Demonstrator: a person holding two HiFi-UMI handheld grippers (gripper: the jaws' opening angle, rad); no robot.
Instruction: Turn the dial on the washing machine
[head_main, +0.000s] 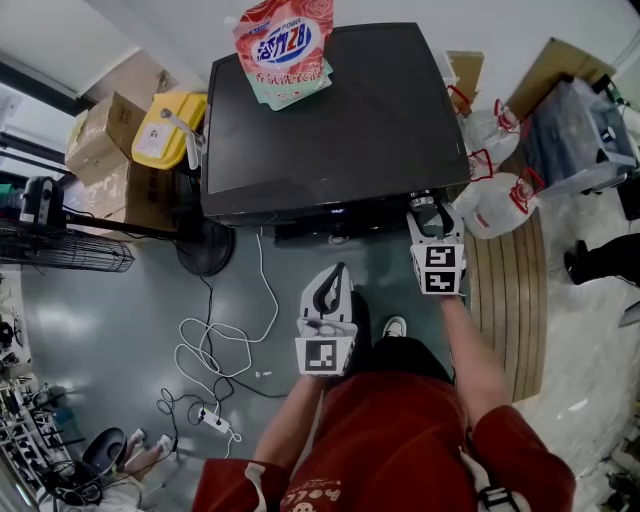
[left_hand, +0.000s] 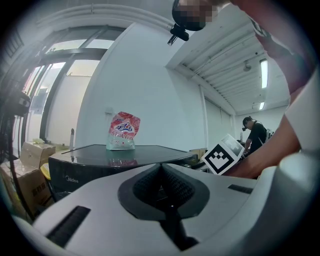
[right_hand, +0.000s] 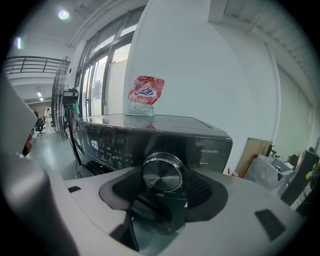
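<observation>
The turning step itself is in hand. The right gripper (head_main: 427, 210) is at the front right corner of the washing machine (head_main: 330, 120), a black top-panelled unit standing on the floor with a bag of detergent (head_main: 285, 45) on its lid. In the right gripper view the dial (right_hand: 162, 172), a round brushed-metal knob on the dark control panel, sits squarely between the two jaws. They stand fairly wide, and the ribbed pad on the right lies against the dial's rim. The left edge falls in shadow, so contact there is likely rather than certain, but I judge this a pinch on the dial, not a hover. A lit display (right_hand: 94, 145) glows further along the panel to the dial's left.

The left gripper (head_main: 336, 278) is held back from the machine, level in front of the person's body. Its jaws are pressed together with nothing between them, and it has no part in this step.

The next move calls for a roll of the right wrist about the dial's own axis, with the pinch kept firm enough that the pads do not slide round the smooth rim. The gripper should stay centred on the knob rather than push sideways. Watching the display would tell whether the setting changes. After that the jaws can spread and the gripper can draw straight back.
</observation>
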